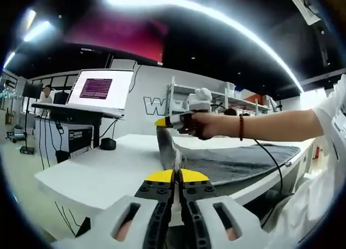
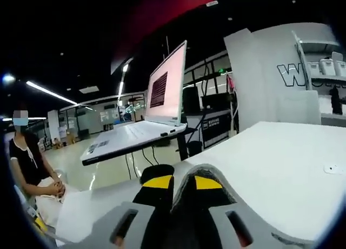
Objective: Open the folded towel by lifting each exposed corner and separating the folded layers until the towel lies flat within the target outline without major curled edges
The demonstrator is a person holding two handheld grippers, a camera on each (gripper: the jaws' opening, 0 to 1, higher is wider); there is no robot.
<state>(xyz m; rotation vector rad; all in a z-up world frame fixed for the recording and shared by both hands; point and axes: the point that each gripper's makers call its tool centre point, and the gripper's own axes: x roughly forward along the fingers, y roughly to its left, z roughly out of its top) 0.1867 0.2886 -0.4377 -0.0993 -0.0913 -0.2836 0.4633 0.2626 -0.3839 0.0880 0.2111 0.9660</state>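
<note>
In the left gripper view, the left gripper (image 1: 177,177) sits at six o'clock with its yellow-tipped jaws pressed together on a raised fold of the grey towel (image 1: 238,161). The rest of the towel lies spread on the white table (image 1: 97,176), running off toward three o'clock. Just above, near the centre, the right gripper (image 1: 162,122) comes in from three o'clock, held by the person's hand (image 1: 201,124); the towel's lifted edge rises to its yellow tip. A laptop (image 1: 101,90) stands on a stand at ten o'clock.

In the right gripper view, the right gripper (image 2: 175,182) at six o'clock has its jaws clamped on a grey flap of towel (image 2: 186,176) that stands up between them. The bare table (image 2: 281,173) stretches toward three o'clock, and a seated person (image 2: 27,162) is at eight o'clock.

The step in hand appears to be separating the folded layers: both grippers hold the same lifted corner region close together. The next move likely calls for drawing the two grips apart and away from the spread portion, so the upper layer peels back, then lowering it flat without letting the edge curl. Whether a target outline is marked on the table cannot be told.
</note>
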